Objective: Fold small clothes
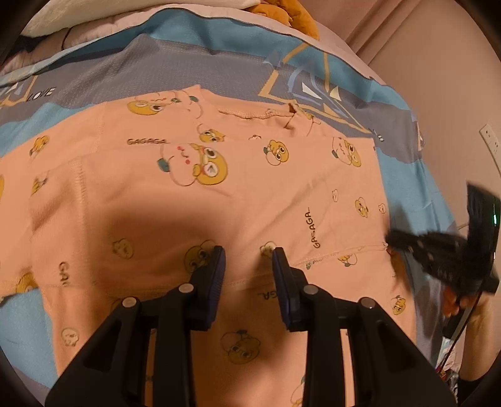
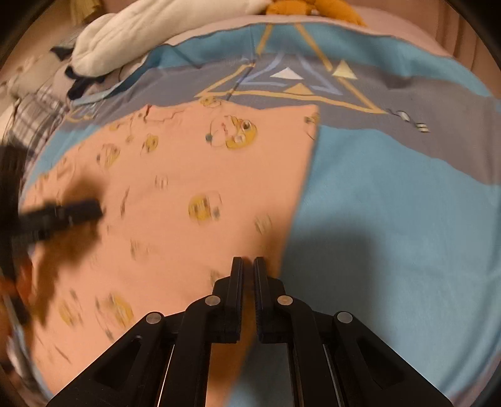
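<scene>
Two grippers: you hold both low over the garment, one toward each side, which reads as lining up for a fold.
Left gripper: your jaws stand apart with nothing between them, tips hovering over the near middle of the garment, close to a stitched seam; a shadow sits under them, so I judge they are just above the cloth, not pressing it.
Right gripper: your jaws are nearly together with only a thin slit left; pink cloth shows in the slit, but I cannot tell whether they pinch it or just hang above the edge.
Placement: the right tips sit at the garment's right border, where pink meets blue, a sensible spot to lift an edge from.
Garment: one pink piece lies spread flat on the bed, some layers already overlapping, with hems showing at the near and far ends.
Writing on garment: "GAGAGA" is printed several times among yellow cartoon faces.
Bed cover: blue and grey with gold triangle outlines; it carries the garment.
Writing on cover: "LOVE" reads at the far left in the left view.
Far end: a white pillow and an orange plush lie well apart from the work.
Wall: a socket shows at the right.
</scene>
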A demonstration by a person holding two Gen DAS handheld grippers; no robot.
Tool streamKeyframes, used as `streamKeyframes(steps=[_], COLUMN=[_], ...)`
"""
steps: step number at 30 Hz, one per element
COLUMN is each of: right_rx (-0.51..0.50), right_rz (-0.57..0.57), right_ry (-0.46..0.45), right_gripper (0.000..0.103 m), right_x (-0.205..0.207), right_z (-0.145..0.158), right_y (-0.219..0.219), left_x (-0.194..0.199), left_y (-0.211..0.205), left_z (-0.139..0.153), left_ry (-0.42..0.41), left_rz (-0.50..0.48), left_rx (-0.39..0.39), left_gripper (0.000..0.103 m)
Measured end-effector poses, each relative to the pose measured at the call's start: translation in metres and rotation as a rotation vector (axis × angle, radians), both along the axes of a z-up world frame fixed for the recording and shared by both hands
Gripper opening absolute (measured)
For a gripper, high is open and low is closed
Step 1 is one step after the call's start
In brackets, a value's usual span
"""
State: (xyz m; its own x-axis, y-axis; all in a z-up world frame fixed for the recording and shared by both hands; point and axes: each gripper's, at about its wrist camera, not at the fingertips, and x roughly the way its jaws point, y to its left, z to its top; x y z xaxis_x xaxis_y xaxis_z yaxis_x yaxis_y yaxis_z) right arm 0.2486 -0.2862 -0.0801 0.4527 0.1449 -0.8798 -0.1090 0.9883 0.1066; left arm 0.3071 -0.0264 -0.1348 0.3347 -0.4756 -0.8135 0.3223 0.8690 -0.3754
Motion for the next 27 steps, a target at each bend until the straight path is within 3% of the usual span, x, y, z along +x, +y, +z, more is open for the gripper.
streamKeyframes(steps=[1,3,4,5,9,11,13,16,19,23,27], right_rx=[-0.006,0.013,0.013,0.016,0.109,0.153,0.191,0.250,0.291,0.347,0.362], right_rz=[-0.017,-0.037,-0.040,-0.040,-0.041,-0.032,-0.019,0.020,0.050,0.066,0.057], right_ry=[0.027,0.046,0.036,0.018,-0.049,-0.083,-0.106,-0.123,-0.122,-0.111,-0.101], right_gripper=[0.005,0.005,0.006,0.007,0.015,0.042,0.053,0.053,0.053,0.053,0.053], right_x=[-0.011,-0.024,-0.032,-0.040,-0.060,-0.070,-0.066,-0.068,-0.076,-0.080,-0.082], right_z=[0.002,0.007,0.011,0.017,0.033,0.037,0.037,0.033,0.032,0.025,0.020], right_y=[-0.005,-0.011,-0.013,-0.012,-0.004,0.007,0.026,0.053,0.075,0.092,0.098], left_x=[-0.002,-0.011,-0.017,-0.025,-0.052,-0.065,-0.078,-0.090,-0.095,-0.087,-0.069], left_y=[0.004,0.019,0.028,0.041,0.100,0.133,0.172,0.225,0.275,0.309,0.329], left_z=[0.002,0.011,0.017,0.024,0.036,0.037,0.036,0.031,0.021,0.004,-0.004], left_ry=[0.003,-0.015,-0.039,-0.068,-0.096,-0.093,-0.089,-0.059,-0.024,0.012,-0.006], left_rz=[0.007,0.026,0.043,0.067,0.168,0.245,0.344,0.495,0.639,0.739,0.830], left_rx=[-0.007,-0.021,-0.011,0.000,-0.014,-0.025,-0.042,-0.111,-0.236,-0.396,-0.493], left_gripper=[0.034,0.053,0.072,0.082,0.083,0.087,0.089,0.090,0.090,0.090,0.090])
